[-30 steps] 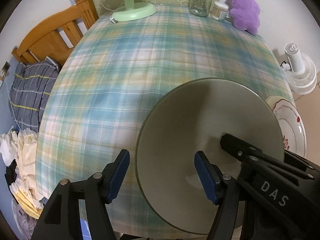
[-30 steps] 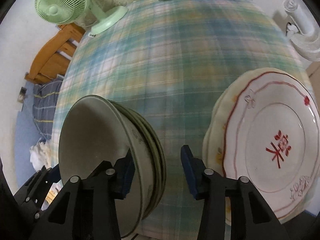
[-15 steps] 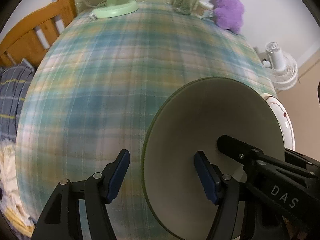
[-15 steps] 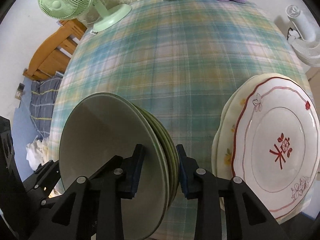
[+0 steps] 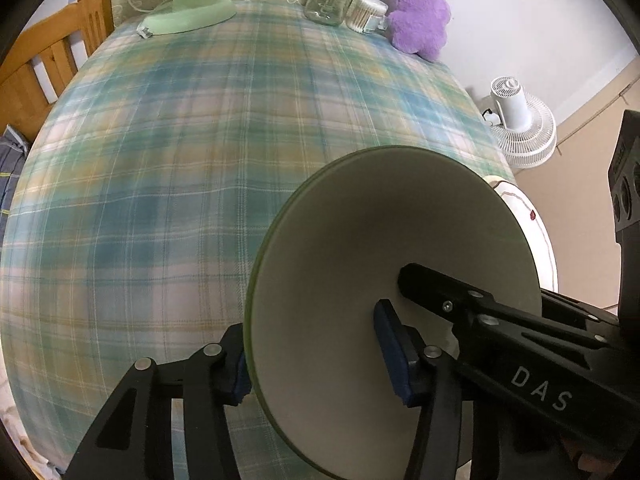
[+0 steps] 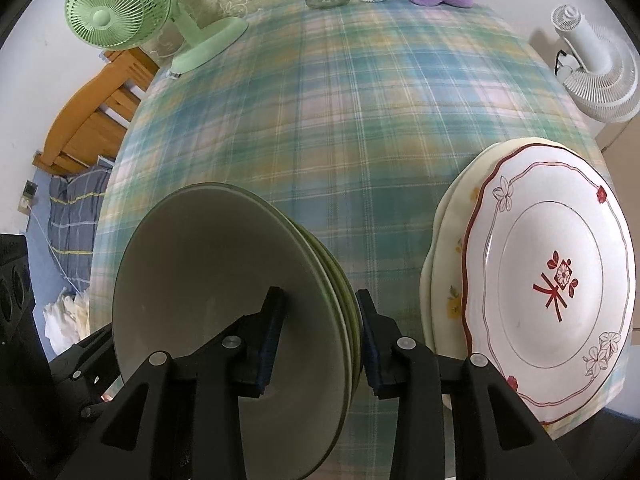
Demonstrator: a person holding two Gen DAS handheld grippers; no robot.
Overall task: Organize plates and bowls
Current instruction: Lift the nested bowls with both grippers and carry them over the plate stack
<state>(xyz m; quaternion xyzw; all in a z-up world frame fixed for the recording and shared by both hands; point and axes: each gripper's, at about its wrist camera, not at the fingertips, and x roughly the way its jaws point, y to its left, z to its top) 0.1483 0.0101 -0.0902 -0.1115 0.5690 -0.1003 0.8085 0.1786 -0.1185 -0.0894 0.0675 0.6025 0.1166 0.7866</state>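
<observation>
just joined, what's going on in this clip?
A person works two handheld grippers on a stack of green bowls on the plaid-covered table. The right gripper clamps the stack's rim; the left gripper straddles the opposite rim, closing. Patterned plates sit stacked alongside.

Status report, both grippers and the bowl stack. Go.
Right gripper shut on green bowl stack, far rim. Left gripper closing over near rim. Plate stack beside it, apart. Nothing blocking.
</observation>
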